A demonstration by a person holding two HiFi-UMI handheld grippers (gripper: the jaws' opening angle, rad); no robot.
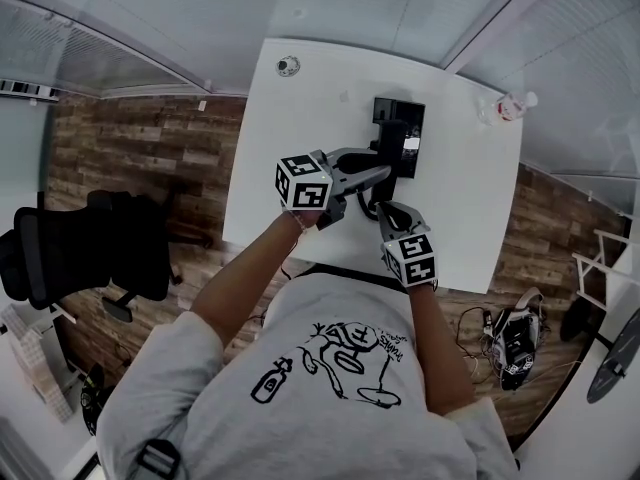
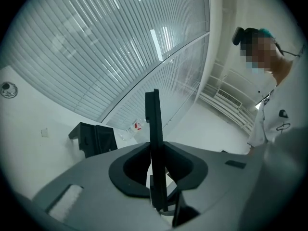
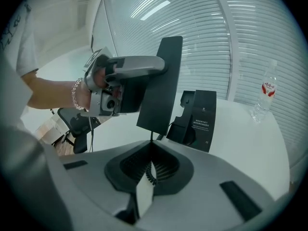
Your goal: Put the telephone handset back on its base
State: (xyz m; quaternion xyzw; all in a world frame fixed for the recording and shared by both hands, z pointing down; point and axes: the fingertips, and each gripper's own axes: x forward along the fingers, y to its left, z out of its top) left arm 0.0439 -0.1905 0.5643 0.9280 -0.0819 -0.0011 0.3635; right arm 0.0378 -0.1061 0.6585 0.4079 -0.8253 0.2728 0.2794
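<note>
- At the far left, beside the white table [image 1: 265,148], we see a black padded office chair [image 1: 90,253], well apart from the work.
- Left of centre, our left hand-held gripper [image 1: 375,175] is clamped on the telephone handset [image 3: 161,81]. It is a flat, matte black slab held in the air near its base and not yet on it. We judge this grip lets us lower it into the cradle.
- Just below, our right hand-held gripper [image 1: 390,213] is closed on the springy coiled cord [image 3: 150,173], probably to hold it clear of the cradle.
- Further right, the base [image 3: 198,113], an angular black plastic wedge, stands on the table.
- At the right edge stands a clear plastic bottle [image 3: 266,94].
</note>
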